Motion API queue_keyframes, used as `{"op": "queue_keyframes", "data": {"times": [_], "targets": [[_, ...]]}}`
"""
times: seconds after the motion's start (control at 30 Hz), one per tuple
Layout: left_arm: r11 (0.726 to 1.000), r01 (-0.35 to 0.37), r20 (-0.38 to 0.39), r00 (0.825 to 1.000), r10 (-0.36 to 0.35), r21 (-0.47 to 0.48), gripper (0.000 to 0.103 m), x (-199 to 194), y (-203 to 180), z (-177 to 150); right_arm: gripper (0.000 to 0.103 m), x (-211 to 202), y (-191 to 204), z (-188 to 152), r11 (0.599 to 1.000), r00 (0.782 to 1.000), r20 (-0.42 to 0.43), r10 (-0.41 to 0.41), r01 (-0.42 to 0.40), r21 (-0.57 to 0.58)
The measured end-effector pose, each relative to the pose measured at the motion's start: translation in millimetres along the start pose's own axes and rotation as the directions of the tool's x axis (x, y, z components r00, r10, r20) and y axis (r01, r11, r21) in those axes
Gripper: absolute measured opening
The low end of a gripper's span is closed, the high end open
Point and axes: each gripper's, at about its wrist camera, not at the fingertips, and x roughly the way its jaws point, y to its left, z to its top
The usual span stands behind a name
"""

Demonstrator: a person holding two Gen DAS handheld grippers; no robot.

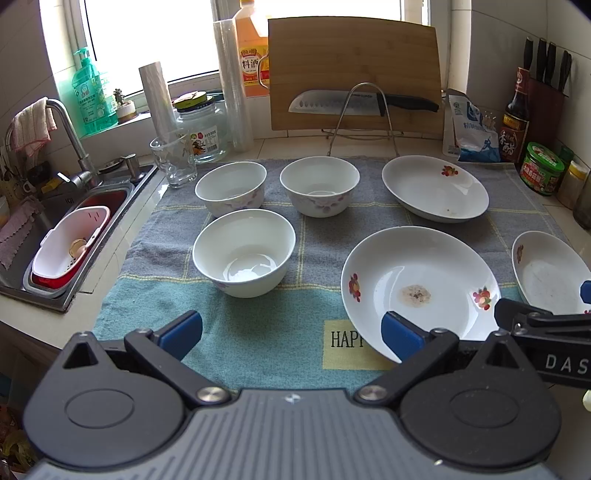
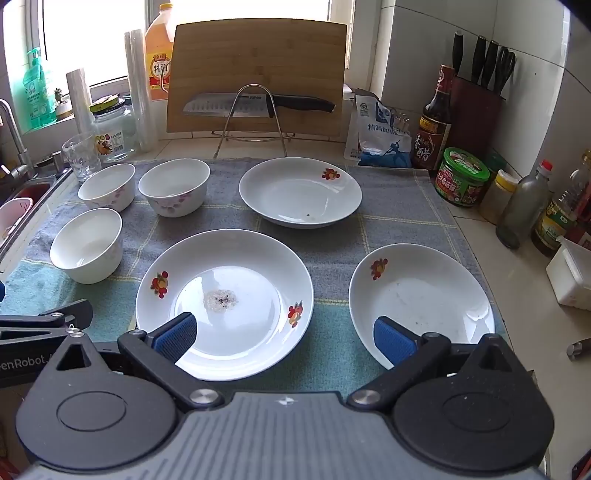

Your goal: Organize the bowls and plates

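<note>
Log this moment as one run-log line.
left hand-held gripper: open, empty | right hand-held gripper: open, empty | bowls: three, unstacked | plates: three, unstacked

white red-flowered plates [image 2: 224,302], white purple-flowered bowls [image 1: 320,185], grey-teal yellow-checked towel [image 1: 258,343]

light: daylight from window [image 1: 147,33], blown out | glare: plates | edges: fisheye curvature, dark corners

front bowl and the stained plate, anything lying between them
Nothing; only bare towel separates the front bowl from the stained plate, clearest in the right wrist view.
</note>
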Motion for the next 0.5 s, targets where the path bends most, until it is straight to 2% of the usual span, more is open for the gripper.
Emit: {"op": "queue_keyframes", "data": {"times": [0.5], "targets": [[1.0,-0.001,0.001,1.0,0.001,0.002,0.102,0.3,0.1,-0.6,0.103,-1.0,-0.4,-0.6,1.0,1.0,0.004,0.0,0.0,0.001]]}}
